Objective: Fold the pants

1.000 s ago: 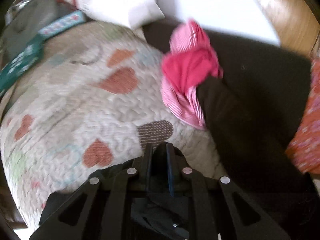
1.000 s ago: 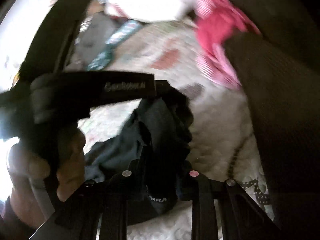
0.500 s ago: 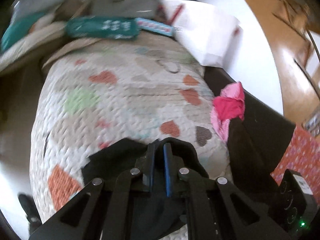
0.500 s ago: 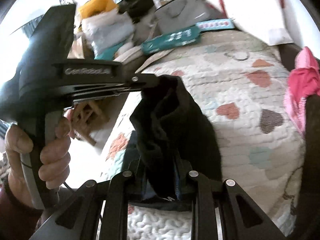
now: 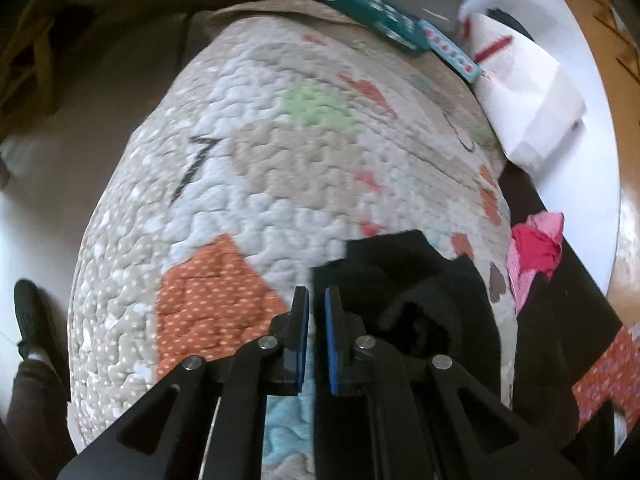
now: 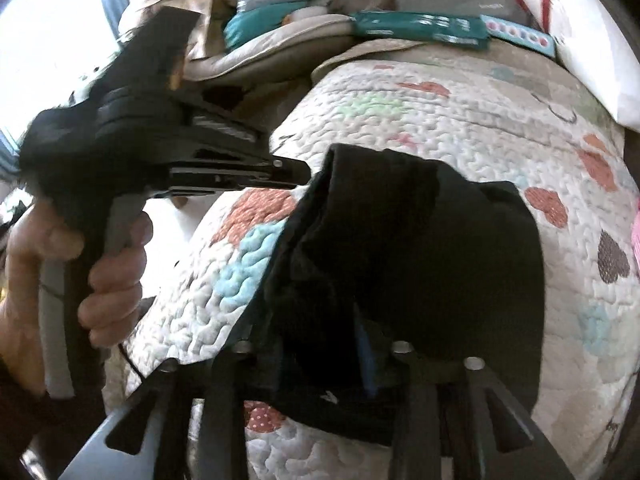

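Observation:
The black pants lie bunched on a quilted bedspread with heart patches. My right gripper is shut on a fold of the pants near their front edge. In the left wrist view the pants sit just right of my left gripper, whose blue-padded jaws stand nearly closed with a narrow gap and nothing between them. The left gripper also shows in the right wrist view, its tip beside the pants' upper left edge.
A pink and red garment lies at the bed's right edge on a dark surface. A teal box, a white pillow and piled bags sit at the far end. A shoe is on the floor at left.
The left gripper let go of the pants and moved off to their left. The pants dropped from hanging between both grippers onto the quilt. The right gripper still holds them.

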Motion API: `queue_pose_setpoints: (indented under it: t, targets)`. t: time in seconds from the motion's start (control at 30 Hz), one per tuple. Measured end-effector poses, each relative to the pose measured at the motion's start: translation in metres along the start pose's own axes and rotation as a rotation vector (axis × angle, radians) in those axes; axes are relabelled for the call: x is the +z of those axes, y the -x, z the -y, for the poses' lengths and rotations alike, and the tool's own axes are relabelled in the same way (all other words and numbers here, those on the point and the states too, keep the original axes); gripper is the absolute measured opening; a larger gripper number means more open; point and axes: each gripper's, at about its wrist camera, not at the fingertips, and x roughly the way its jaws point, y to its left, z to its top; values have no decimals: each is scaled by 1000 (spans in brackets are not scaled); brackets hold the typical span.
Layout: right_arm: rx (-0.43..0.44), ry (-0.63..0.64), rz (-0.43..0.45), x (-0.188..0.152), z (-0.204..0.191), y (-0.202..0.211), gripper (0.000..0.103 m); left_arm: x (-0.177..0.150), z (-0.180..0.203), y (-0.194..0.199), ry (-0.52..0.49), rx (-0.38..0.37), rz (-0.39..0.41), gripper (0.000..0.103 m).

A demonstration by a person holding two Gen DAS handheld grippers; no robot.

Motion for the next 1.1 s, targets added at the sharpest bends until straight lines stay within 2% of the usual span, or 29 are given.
queue_pose_setpoints:
  t: [0.1,0.17,0.27,0.33,0.37,0.53,0.63,0.7,0.73,0.77,0.8,0.83,0.87,0.9,0.97,1.0,1.1]
  targets:
    - [24,83,8,-10,-20,3,68,0,-15,6,71,-44,30,6]
    - [-2,149,21,-16,-35,5,74,-1,-20,14,83,-69,68,12]
    - [-8,204,27,-23,-45,10,76,-5,-23,23,89,-78,98,21]
    - [1,221,30,-25,-46,16,76,-6,-20,27,92,-135,102,28]
    - [12,220,26,-27,-44,20,76,-7,-17,28,81,-144,105,34]
    - [34,191,8,-37,-33,37,76,-5,22,25,-32,-157,103,46]
    - [-62,213,65,-41,-31,49,75,-4,49,12,-145,-111,84,55]
    - [-124,246,94,-37,-36,49,76,-7,61,1,-199,-90,46,55]
    - [-162,287,111,-34,-41,47,76,-9,66,-6,-224,-84,20,50]
    - [-189,329,126,-32,-47,43,75,-11,68,-11,-243,-79,2,35]
    - [-218,363,139,-30,-52,38,75,-12,69,-14,-251,-66,-5,33]
    - [-259,401,151,-28,-58,29,75,-13,68,-15,-250,-61,-1,26]
    - [-278,421,152,-27,-61,23,75,-13,64,-15,-240,-78,0,12]
    - [-294,438,147,-26,-63,16,64,-12,61,-13,-228,-90,-2,12]
    - [-294,438,104,-23,-64,1,30,-9,55,-8,-196,-109,7,9]
    - [-280,422,84,-20,-63,-2,22,-8,52,-6,-185,-114,11,9]
    - [-243,407,84,-11,-71,-2,18,-2,44,0,-153,-109,23,8]
